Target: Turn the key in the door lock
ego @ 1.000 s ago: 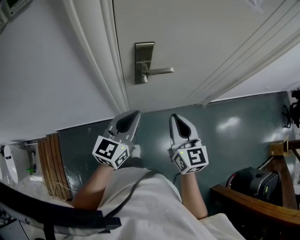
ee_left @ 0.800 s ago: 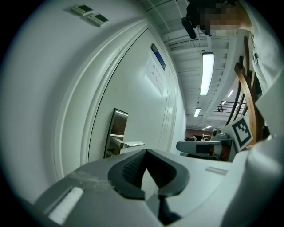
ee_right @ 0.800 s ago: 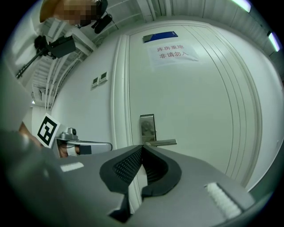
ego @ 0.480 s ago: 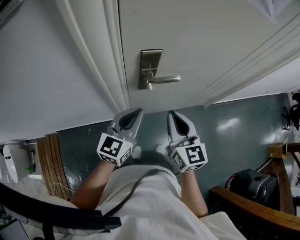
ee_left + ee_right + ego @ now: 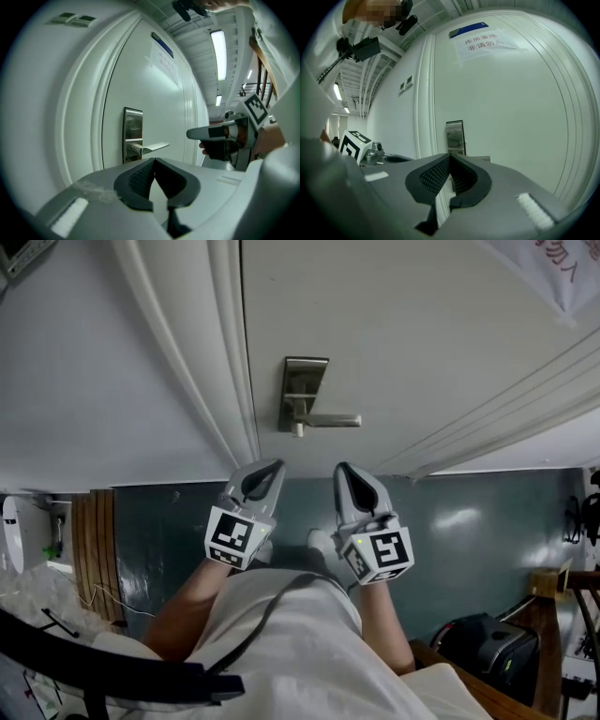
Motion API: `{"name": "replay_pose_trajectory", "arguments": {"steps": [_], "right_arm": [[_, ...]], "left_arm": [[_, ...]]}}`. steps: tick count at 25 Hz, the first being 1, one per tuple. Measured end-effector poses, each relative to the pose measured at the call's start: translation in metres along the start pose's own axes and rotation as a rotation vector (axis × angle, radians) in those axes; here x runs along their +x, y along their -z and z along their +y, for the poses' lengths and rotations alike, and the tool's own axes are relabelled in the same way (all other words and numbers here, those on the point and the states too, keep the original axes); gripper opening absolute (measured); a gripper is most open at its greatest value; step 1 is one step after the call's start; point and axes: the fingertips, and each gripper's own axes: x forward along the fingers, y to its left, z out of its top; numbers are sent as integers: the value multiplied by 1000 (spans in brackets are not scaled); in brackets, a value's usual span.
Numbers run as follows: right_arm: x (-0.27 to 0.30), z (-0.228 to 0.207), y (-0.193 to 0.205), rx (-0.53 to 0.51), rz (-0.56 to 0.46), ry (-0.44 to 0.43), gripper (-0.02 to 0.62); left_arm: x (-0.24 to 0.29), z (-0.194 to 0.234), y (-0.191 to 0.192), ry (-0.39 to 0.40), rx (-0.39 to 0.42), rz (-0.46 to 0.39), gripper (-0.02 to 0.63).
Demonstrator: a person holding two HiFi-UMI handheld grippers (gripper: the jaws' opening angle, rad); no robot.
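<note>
Below the door handle (image 5: 323,419), left gripper (image 5: 272,465) and right gripper (image 5: 344,468) have drawn nearer.

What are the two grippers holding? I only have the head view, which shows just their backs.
Observer: Nothing. The left gripper view shows the left gripper with jaws together, empty.
Operator: And the right?
Observer: The right gripper too: jaws together, nothing between, facing the lock plate.
Operator: Anything higher on the door?
Observer: A blue plate above a paper notice.
</note>
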Motion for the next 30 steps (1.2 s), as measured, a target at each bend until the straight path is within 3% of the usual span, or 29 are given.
{"name": "replay_pose_trajectory", "arguments": {"steps": [4,11,24,30], "right_arm": [[9,-15,-3,-11,7,-59,8],[24,-34,8,-40,41,-129,8],[28,-60,13,-63,60,-217,8],[29,-60,10,-62,68,-233,8]], "left_arm": [[18,-2,7,-58,133,41,29],[48,0,30,-159,267,114,46],[88,14,60,-329,748,286,189],[97,20,60,-397,814,304,190]]}}
